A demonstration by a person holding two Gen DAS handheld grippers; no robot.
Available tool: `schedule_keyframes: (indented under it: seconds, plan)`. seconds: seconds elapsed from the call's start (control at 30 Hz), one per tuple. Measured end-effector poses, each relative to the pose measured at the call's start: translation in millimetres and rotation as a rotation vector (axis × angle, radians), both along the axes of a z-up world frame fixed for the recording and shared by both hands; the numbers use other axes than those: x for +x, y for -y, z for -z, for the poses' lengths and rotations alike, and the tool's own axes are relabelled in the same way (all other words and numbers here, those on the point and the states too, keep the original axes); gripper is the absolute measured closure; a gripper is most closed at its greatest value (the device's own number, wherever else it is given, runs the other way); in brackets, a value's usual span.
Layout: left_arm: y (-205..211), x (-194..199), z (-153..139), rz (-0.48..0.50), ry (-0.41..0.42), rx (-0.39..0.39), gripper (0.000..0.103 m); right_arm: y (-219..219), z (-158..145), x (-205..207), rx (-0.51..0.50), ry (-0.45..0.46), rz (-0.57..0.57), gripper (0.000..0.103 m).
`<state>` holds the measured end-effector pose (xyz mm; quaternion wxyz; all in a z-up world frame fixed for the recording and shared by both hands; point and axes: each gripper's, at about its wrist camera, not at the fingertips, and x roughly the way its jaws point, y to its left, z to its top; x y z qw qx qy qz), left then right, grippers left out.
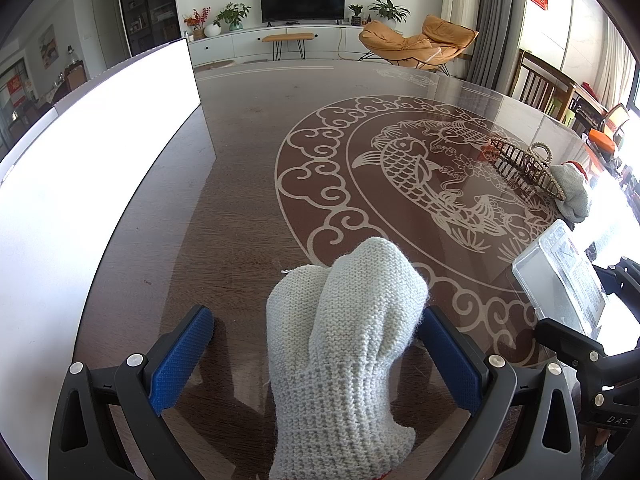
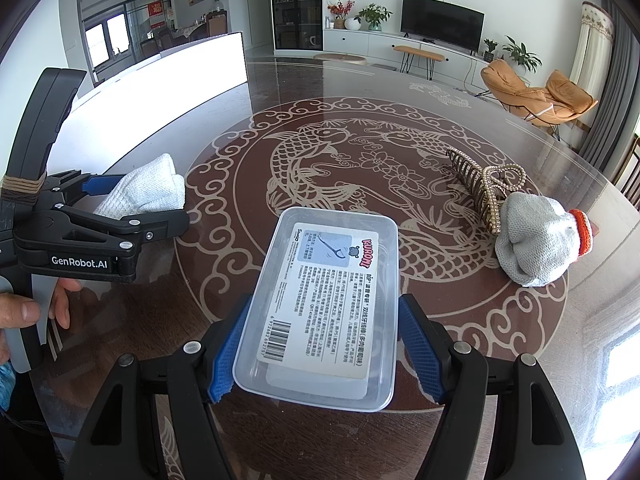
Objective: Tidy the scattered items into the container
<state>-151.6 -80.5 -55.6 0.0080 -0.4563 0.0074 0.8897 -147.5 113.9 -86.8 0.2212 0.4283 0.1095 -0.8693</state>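
Observation:
My left gripper (image 1: pixel 316 344) is open with a white knitted glove (image 1: pixel 340 356) lying between its blue pads, touching the right pad only. It also shows in the right wrist view (image 2: pixel 148 190). My right gripper (image 2: pixel 324 340) is shut on a clear plastic box (image 2: pixel 324 304) with a printed label, held just above the table. The box shows at the right edge of the left wrist view (image 1: pixel 560 280). A gold hair claw clip (image 2: pixel 480 188) and a balled grey glove with an orange cuff (image 2: pixel 536 240) lie on the table at the right.
The dark round table (image 2: pixel 320 136) has a pale fish pattern under glass. A tall bright white panel (image 1: pixel 100 140) stands along the table's left side. The clip (image 1: pixel 524 164) and grey glove (image 1: pixel 572 192) lie far right of the left gripper. Chairs stand beyond the table's right edge.

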Motion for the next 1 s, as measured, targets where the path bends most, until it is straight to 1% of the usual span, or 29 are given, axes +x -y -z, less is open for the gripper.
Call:
schedule_keyframes:
  seconds: [0.33, 0.37, 0.47, 0.53, 0.63, 0.9, 1.0]
  plan:
    - [0.5, -0.3, -0.2, 0.000, 0.001, 0.003, 0.000, -0.1, -0.2, 0.1, 0.000, 0.000, 0.000, 0.031]
    - [0.2, 0.4, -0.3, 0.011, 0.002, 0.004, 0.000, 0.0, -0.1, 0.0, 0.000, 0.000, 0.000, 0.031]
    - [1.6, 0.0, -1.0, 0.090, 0.023, 0.003, 0.000, -0.2, -0.4, 0.1, -0.002, 0.001, 0.000, 0.031]
    - [1.6, 1.5, -1.3, 0.119, 0.031, 0.001, 0.000, 0.3, 1.9, -2.5, -0.002, 0.001, 0.000, 0.031]
    - [0.5, 5.3, -1.0, 0.106, 0.004, 0.003, 0.000, 0.3, 1.7, -2.3, -0.001, 0.001, 0.000, 0.031]
    - [-8.6, 0.7, -2.4, 0.088, 0.019, 0.001, 0.000, 0.0, 1.9, -2.8, 0.001, 0.000, 0.000, 0.031]
    - [-10.2, -1.0, -2.9, 0.065, 0.044, 0.000, 0.000, -0.3, 1.6, -2.8, 0.001, 0.000, -0.001, 0.031]
